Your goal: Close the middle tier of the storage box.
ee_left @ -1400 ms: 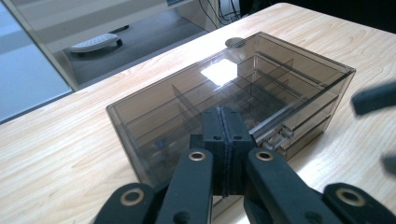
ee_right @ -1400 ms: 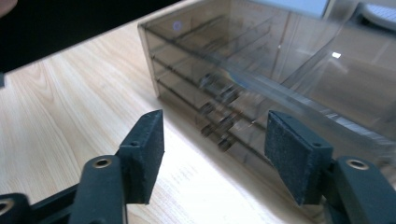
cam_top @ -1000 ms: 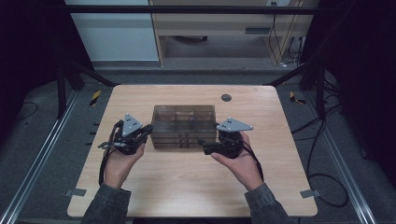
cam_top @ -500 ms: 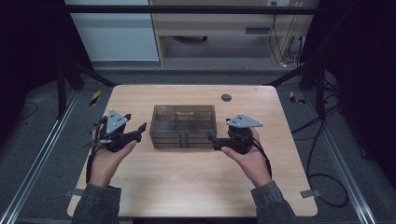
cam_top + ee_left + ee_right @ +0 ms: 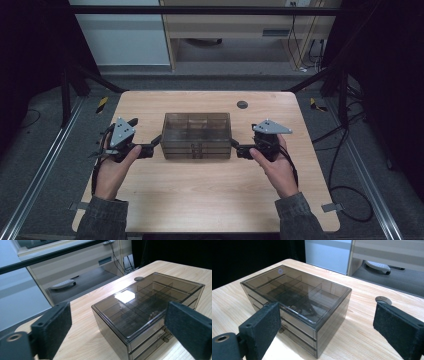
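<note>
At the 6 o'clock edge of the high view, two denim sleeves reach in over a light wooden table [image 5: 200,200]. The left gripper [image 5: 150,148] sits at the 9 o'clock side of a smoked clear drawer box [image 5: 196,135], its jaws wide apart after just opening, nothing between the pads; the tips lie just beside the box's left end. The right gripper [image 5: 237,148] flanks the box at 3 o'clock, jaws likewise spread and just widened, holding nothing, tips close to the right end.

The drawer box stands upright at the table's middle, its top showing divided compartments, its front toward 6 o'clock carrying small knobs. In the left gripper view the box [image 5: 147,312] lies between the pads but untouched; a glare patch sits on its lid.

Farther on, toward 12 o'clock, a round grommet [image 5: 242,104] is set in the tabletop. Beyond the table lie grey floor, a pale wooden cabinet [image 5: 240,30], black frame bars and cables [image 5: 345,150] at 3 o'clock.
</note>
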Tool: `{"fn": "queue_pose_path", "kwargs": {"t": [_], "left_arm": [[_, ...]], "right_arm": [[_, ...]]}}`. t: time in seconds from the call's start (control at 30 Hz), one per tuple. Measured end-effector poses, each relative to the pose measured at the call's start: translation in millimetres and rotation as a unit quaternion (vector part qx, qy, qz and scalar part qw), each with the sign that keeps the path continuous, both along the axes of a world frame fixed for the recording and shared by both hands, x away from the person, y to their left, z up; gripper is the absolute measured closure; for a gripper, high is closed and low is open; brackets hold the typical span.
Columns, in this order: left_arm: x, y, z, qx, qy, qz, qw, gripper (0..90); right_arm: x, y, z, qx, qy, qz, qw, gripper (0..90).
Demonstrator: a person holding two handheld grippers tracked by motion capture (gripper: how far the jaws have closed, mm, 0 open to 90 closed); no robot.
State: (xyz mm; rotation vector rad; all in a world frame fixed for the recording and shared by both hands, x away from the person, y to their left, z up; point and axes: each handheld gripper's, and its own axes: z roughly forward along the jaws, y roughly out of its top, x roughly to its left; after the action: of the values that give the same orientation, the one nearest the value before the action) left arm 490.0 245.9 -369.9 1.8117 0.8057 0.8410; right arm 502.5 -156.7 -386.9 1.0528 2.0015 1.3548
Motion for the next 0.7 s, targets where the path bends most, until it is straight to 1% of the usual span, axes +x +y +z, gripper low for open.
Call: {"fn": "queue_pose_path", "kwargs": {"t": [0.13,0.23,0.27,0.33,0.37,0.4,0.5,0.7], "left_arm": [[2.1,5.1,-2.5,-0.004,-0.002,0.004,1.0,5.6],[3.0,10.9,-3.9,-0.012,-0.01,0.011,0.9998,5.6],[4.2,13.1,-4.3,-0.013,-0.017,0.012,0.9997,5.6],[4.9,17.2,-5.6,-0.017,-0.019,0.019,0.9995,5.6],[4.6,18.9,-6.4,-0.019,-0.016,0.024,0.9994,5.6],[4.9,20.7,-6.6,-0.019,-0.016,0.027,0.9993,5.6],[6.3,25.7,-7.8,-0.031,-0.017,0.036,0.9988,5.6],[10.8,34.6,-15.2,-0.03,-0.01,0.056,0.9979,5.3]], "right_arm": [[2.0,-7.8,0.5,0.007,-0.001,-0.011,0.9999,7.7],[2.6,-14.8,1.7,0.01,-0.007,-0.027,0.9996,8.1],[3.0,-16.8,1.8,0.011,-0.008,-0.031,0.9994,8.1],[3.5,-20.8,1.6,0.01,-0.008,-0.035,0.9993,8.1],[3.8,-22.8,1.4,0.009,-0.007,-0.035,0.9993,8.0],[4.2,-24.7,1.1,0.009,-0.006,-0.036,0.9993,7.8],[5.8,-30.0,-0.4,0.009,-0.008,-0.045,0.9989,7.1],[11.2,-40.5,-9.7,0.003,-0.017,-0.081,0.9966,5.2]]}}
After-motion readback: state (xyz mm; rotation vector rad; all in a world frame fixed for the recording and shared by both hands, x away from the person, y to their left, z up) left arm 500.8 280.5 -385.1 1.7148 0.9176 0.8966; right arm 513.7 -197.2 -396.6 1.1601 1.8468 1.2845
